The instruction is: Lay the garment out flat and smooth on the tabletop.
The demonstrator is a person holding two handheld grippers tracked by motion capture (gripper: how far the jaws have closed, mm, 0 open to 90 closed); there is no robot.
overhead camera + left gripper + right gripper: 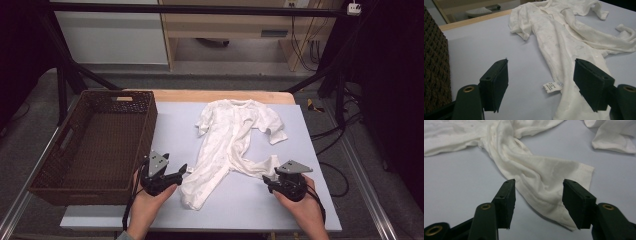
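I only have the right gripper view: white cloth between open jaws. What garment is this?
Observer: A baby romper, spread out on the table.
Operator: Anything beside it?
Observer: A brown wicker basket stands at the table's left side.
Operator: And the left gripper?
Observer: The left gripper is open at the romper's other leg, with the romper's label just ahead of its jaws.

A brown wicker basket [75, 165] sits on the table [310, 150].
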